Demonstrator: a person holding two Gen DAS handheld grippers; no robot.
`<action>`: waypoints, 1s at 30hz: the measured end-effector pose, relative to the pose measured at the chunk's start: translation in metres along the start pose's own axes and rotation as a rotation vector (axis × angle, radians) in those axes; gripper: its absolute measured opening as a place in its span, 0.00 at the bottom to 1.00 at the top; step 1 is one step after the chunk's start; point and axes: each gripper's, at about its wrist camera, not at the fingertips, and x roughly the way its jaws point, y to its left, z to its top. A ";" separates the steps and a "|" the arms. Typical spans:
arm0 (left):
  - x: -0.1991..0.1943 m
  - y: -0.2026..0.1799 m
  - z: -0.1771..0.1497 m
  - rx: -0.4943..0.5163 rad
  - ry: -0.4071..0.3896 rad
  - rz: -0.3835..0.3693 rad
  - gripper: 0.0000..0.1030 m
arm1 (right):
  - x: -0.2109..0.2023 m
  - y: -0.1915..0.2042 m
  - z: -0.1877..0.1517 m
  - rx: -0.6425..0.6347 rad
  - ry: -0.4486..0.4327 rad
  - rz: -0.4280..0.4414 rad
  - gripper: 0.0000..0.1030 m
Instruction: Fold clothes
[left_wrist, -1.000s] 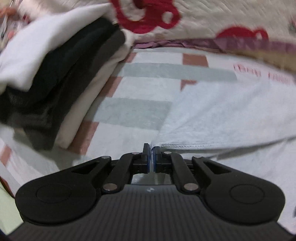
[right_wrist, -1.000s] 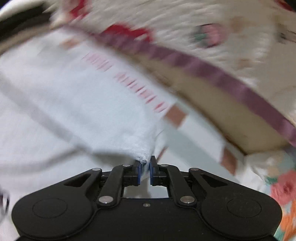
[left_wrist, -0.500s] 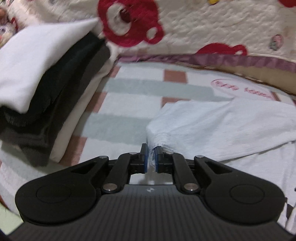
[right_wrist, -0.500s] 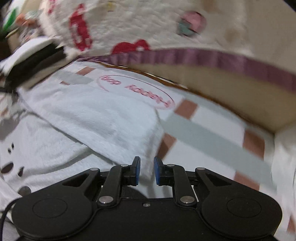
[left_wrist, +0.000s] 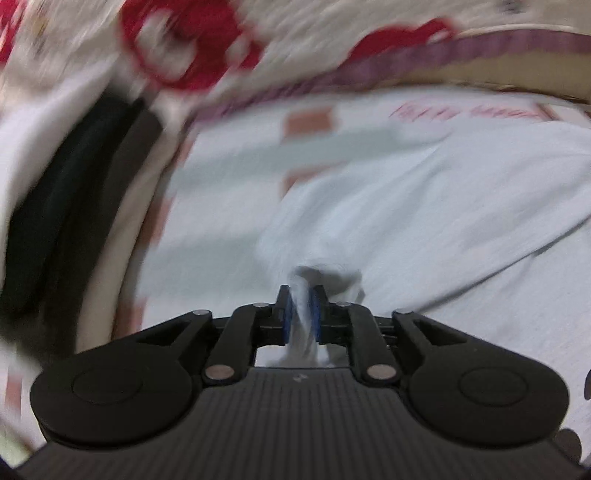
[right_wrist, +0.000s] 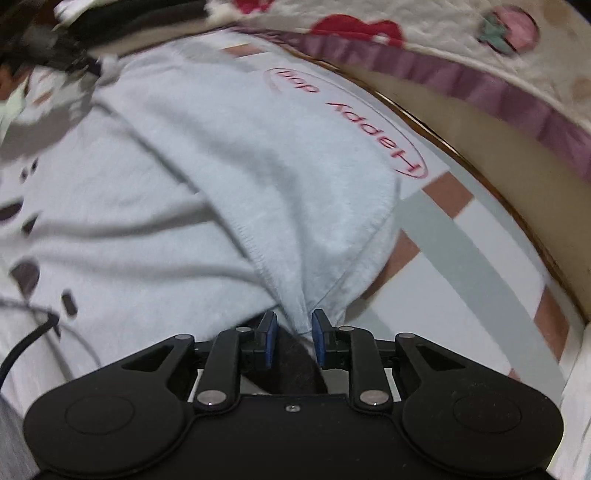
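A pale white garment (left_wrist: 424, 206) lies spread on the checked bed sheet (left_wrist: 236, 177), folded over on itself. My left gripper (left_wrist: 300, 314) is shut on a bunched edge of it; this view is blurred by motion. In the right wrist view the same garment (right_wrist: 236, 155) shows a stitched hem and dark spots at the left. Its folded corner tapers to a point between the fingers of my right gripper (right_wrist: 294, 334). That gripper stands open, its blue pads (right_wrist: 320, 343) apart around the cloth tip.
A stack of folded white and black clothes (left_wrist: 62, 206) sits at the left. A quilt with red bear prints and a purple border (right_wrist: 461, 77) runs along the far side. The sheet carries a red oval "Happy day" print (right_wrist: 354, 114). A black cable (right_wrist: 26, 339) lies at the left.
The left gripper keeps its hold and swings fast, blurring its view. The right gripper, shut on the garment a second ago, has opened and now has the folded corner between its fingers.
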 end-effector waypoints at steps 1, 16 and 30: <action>-0.003 0.009 -0.004 -0.027 0.024 0.006 0.14 | -0.001 0.001 0.001 -0.015 0.003 -0.012 0.04; -0.034 -0.014 -0.005 0.097 -0.214 -0.142 0.28 | -0.001 0.030 0.002 -0.147 -0.004 -0.126 0.16; -0.059 -0.153 0.008 0.448 -0.550 -0.381 0.31 | -0.084 0.080 0.049 -0.239 -0.359 -0.574 0.02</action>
